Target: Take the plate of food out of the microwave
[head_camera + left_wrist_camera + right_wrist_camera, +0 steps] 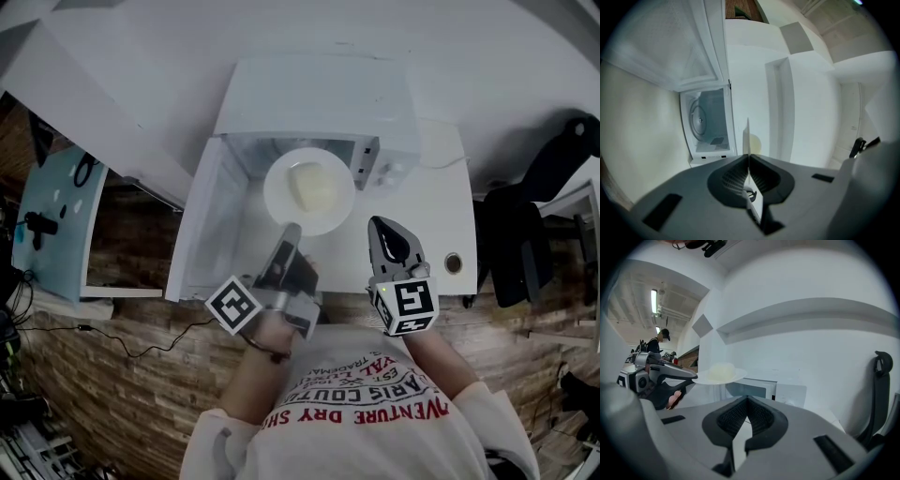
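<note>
A white plate (pixel 309 190) with a pale mound of food (pixel 315 184) hangs in front of the open microwave (pixel 319 94), just outside its mouth. My left gripper (pixel 289 232) is shut on the plate's near rim. In the left gripper view the plate (pixel 747 133) shows edge-on between the closed jaws of the left gripper (pixel 748 157), with the empty microwave cavity (pixel 710 126) beyond. My right gripper (pixel 380 226) is shut on nothing, to the right of the plate. The right gripper view shows the right gripper (pixel 747 400) and the plate (pixel 719 375) held level.
The microwave door (pixel 202 225) is swung open to the left. The microwave stands on a white table (pixel 441 197) with a round cable hole (pixel 454 263). A black chair (pixel 553 178) stands at the right, a wall behind.
</note>
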The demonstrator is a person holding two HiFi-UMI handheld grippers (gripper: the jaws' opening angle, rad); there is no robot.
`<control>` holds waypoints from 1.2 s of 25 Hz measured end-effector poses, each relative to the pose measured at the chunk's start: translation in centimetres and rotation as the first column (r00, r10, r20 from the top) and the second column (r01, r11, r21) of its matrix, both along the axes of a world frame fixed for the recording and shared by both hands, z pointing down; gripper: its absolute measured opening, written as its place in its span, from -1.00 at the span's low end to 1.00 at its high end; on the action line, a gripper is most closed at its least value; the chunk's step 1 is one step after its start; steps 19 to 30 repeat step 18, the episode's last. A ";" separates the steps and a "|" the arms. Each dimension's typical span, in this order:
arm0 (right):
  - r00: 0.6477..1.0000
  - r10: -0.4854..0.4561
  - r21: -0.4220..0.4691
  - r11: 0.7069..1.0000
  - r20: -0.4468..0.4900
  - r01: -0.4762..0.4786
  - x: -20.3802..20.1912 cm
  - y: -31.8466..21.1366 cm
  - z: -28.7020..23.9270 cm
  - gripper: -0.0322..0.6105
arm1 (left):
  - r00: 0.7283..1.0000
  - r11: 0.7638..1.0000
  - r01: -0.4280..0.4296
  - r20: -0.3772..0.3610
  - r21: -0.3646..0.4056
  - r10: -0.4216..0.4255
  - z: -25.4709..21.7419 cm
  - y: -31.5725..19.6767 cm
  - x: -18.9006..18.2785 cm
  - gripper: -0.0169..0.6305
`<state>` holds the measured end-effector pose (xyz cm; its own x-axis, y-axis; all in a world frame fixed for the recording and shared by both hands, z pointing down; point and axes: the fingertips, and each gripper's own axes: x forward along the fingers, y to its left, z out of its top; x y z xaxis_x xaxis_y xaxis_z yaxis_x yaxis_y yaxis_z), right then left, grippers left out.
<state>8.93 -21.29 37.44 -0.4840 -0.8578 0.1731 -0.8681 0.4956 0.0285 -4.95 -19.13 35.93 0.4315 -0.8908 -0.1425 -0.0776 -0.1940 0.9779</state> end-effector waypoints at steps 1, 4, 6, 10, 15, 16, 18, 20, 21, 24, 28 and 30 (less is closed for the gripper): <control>1.000 0.000 -0.001 1.000 -0.001 0.000 0.1 0.0 0.0 -0.89 | 1.000 1.000 0.002 0.004 0.001 -0.002 0.0 0.0 0.0 -0.90; 1.000 -0.001 -0.004 1.000 -0.001 0.001 0.2 -0.1 0.0 -0.89 | 1.000 1.000 0.003 0.009 0.005 -0.003 0.0 0.0 0.1 -0.90; 1.000 -0.002 -0.003 1.000 -0.003 0.002 0.3 -0.1 -0.1 -0.89 | 1.000 1.000 -0.001 0.005 0.005 0.001 0.0 0.0 0.2 -0.90; 1.000 -0.009 0.005 1.000 -0.006 0.009 0.3 0.0 -0.5 -0.89 | 1.000 1.000 0.000 -0.001 0.000 0.000 0.0 0.0 0.5 -0.90; 1.000 -0.013 0.007 1.000 -0.005 0.013 0.3 0.1 -0.7 -0.89 | 1.000 1.000 0.005 -0.005 -0.002 -0.005 -0.2 0.1 0.5 -0.90; 1.000 -0.013 0.005 1.000 -0.005 0.013 0.3 0.2 -0.7 -0.89 | 1.000 1.000 0.005 -0.005 -0.004 -0.005 -0.1 0.2 0.5 -0.90; 1.000 -0.014 0.001 1.000 -0.006 0.014 0.3 0.4 -0.6 -0.89 | 1.000 1.000 0.005 -0.004 -0.008 -0.005 -0.1 0.2 0.5 -0.90; 1.000 -0.014 0.001 1.000 -0.006 0.014 0.3 0.4 -0.6 -0.89 | 1.000 1.000 0.005 -0.004 -0.008 -0.005 -0.1 0.2 0.5 -0.90; 1.000 -0.014 0.001 1.000 -0.006 0.014 0.3 0.4 -0.6 -0.89 | 1.000 1.000 0.005 -0.004 -0.008 -0.005 -0.1 0.2 0.5 -0.90; 1.000 -0.014 0.001 1.000 -0.006 0.014 0.3 0.4 -0.6 -0.89 | 1.000 1.000 0.005 -0.004 -0.008 -0.005 -0.1 0.2 0.5 -0.90; 1.000 -0.014 0.001 1.000 -0.006 0.014 0.3 0.4 -0.6 -0.89 | 1.000 1.000 0.005 -0.004 -0.008 -0.005 -0.1 0.2 0.5 -0.90; 1.000 -0.014 0.001 1.000 -0.006 0.014 0.3 0.4 -0.6 -0.89 | 1.000 1.000 0.005 -0.004 -0.008 -0.005 -0.1 0.2 0.5 -0.90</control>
